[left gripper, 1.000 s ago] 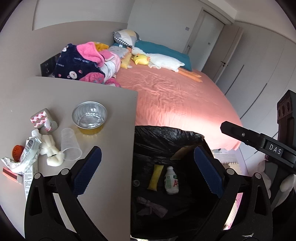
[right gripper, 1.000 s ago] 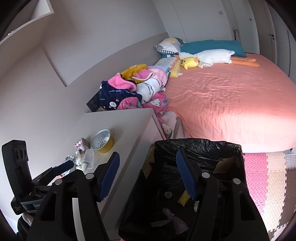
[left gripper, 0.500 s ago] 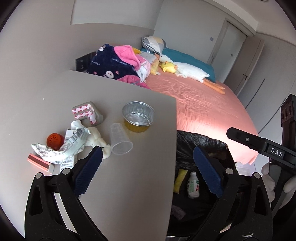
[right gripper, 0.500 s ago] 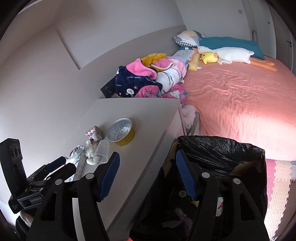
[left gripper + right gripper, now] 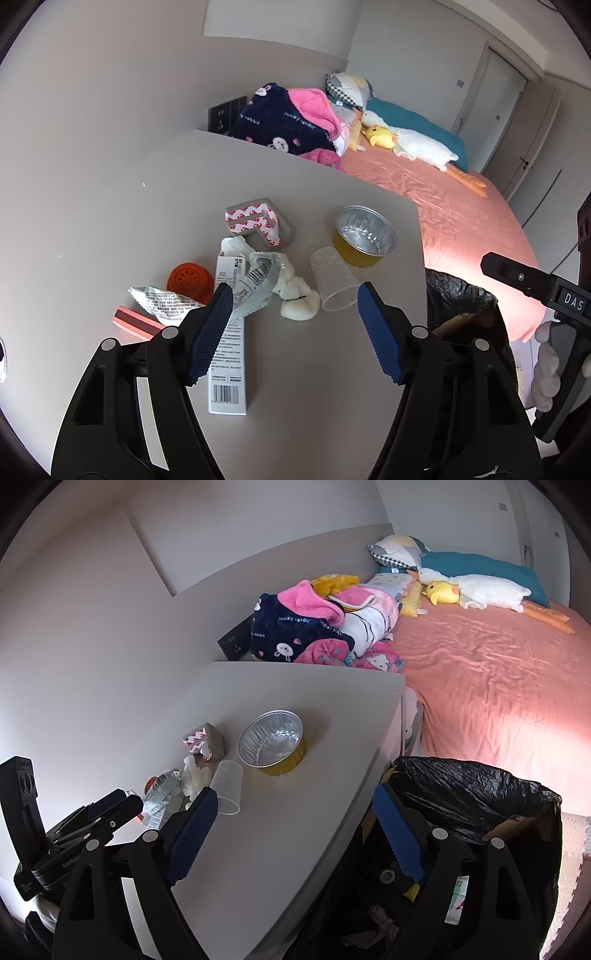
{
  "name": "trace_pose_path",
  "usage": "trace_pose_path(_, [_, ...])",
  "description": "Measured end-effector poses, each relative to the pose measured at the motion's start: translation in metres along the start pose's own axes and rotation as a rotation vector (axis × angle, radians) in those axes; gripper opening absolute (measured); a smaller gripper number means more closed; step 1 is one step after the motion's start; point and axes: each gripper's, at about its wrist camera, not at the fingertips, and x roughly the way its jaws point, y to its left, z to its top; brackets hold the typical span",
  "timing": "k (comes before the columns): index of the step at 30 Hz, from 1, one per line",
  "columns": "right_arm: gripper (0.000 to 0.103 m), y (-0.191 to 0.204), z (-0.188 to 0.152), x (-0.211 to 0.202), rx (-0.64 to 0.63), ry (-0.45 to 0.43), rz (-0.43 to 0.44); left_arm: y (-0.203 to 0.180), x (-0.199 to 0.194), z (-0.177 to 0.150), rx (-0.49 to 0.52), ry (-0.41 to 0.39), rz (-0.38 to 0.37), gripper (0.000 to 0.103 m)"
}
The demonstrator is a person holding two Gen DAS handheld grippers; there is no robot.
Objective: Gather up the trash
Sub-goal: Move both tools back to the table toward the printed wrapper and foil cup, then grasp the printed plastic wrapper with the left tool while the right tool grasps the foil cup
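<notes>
Trash lies on the grey table (image 5: 314, 387): a foil cup (image 5: 364, 236), a clear plastic cup (image 5: 334, 282) on its side, a white tissue wad (image 5: 297, 297), a crumpled wrapper (image 5: 255, 284), a white barcode box (image 5: 227, 354) and an orange cap (image 5: 190, 280). My left gripper (image 5: 293, 291) hovers just short of the tissue and cup, jaws closing, nothing pressed between them. My right gripper (image 5: 295, 794) hangs over the table's edge beside the black-bagged bin (image 5: 480, 786), jaws opening and empty. The foil cup (image 5: 271, 742) and clear cup (image 5: 229, 790) lie ahead of it.
A grey block with red-and-white tape (image 5: 258, 225) and a pink strip (image 5: 135, 323) also sit on the table. The bin (image 5: 454, 291) stands at the table's right edge. A pink bed (image 5: 498, 672) with clothes and plush toys lies beyond. The wall is on the left.
Both views have swung left from the bin onto the table, and the trash pile is nearer. The left fingers stand closer together; the right fingers stand wider apart.
</notes>
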Motion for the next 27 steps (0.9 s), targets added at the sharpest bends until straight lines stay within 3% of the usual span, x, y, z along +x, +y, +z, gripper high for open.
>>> trace_pose_path(19, [0.087,0.026,0.023,0.070,-0.064,0.073,-0.053,0.022,0.042,0.006,0.073,0.067,0.042,0.062])
trace_pose_path(27, [0.089,0.042,0.031,0.100,-0.134,0.097,-0.084,0.028,0.052,0.005,0.103,0.100,0.025,0.033])
